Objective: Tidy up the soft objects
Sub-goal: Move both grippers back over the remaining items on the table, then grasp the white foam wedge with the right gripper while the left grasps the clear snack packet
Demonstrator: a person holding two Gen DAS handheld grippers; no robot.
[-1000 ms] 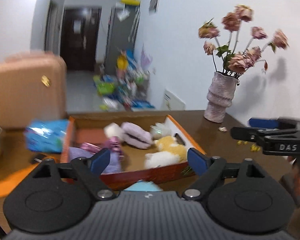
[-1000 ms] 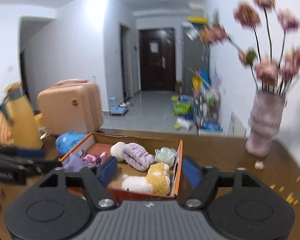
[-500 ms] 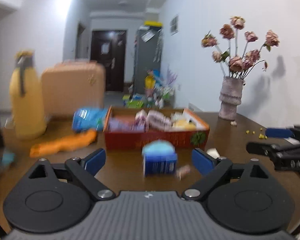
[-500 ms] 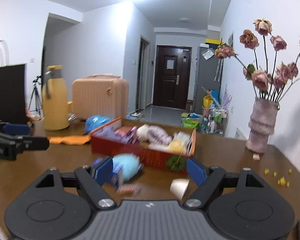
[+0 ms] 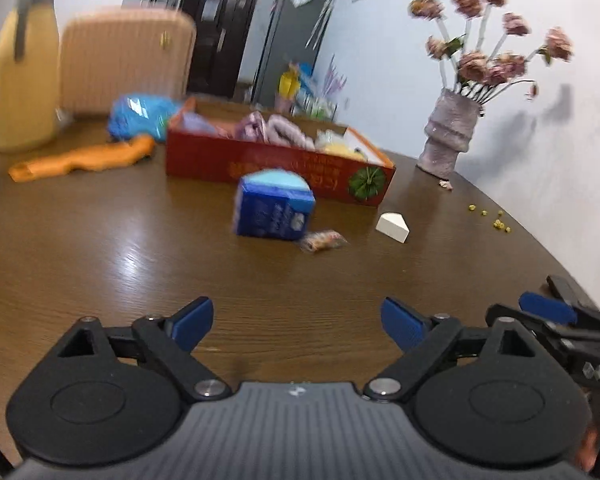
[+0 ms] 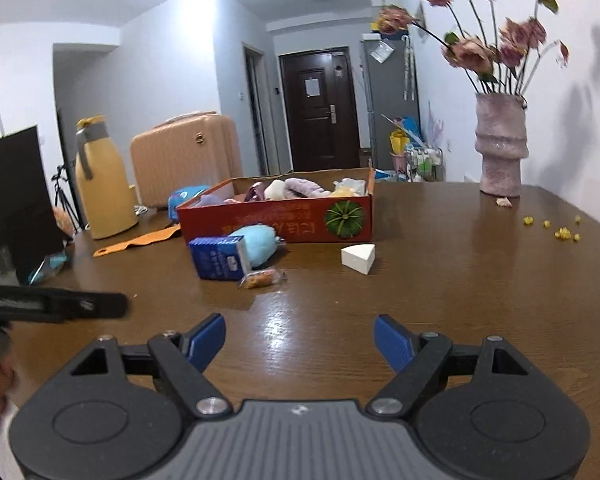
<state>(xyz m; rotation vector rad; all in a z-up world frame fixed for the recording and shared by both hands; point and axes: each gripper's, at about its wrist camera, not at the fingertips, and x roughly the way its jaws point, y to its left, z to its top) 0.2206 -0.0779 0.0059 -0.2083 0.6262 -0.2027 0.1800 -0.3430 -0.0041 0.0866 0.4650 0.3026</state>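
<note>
Both grippers backed off from the box, nothing picked up yet

A second ago the left gripper [image 5: 296,322] and right gripper [image 6: 299,342] hung right over the red cardboard box [image 6: 276,220] of plush toys; now they sit low over the brown wooden surface [image 6: 440,264], well short of it. Left jaws have just closed a little, nothing between them; right jaws are spread and empty too. Ahead of both lie a light blue plush toy [image 6: 258,240], a blue carton [image 6: 216,258], a small snack wrapper [image 6: 262,278] and a white wedge sponge [image 6: 358,258], so I'd guess the loose soft ones go next.
</note>
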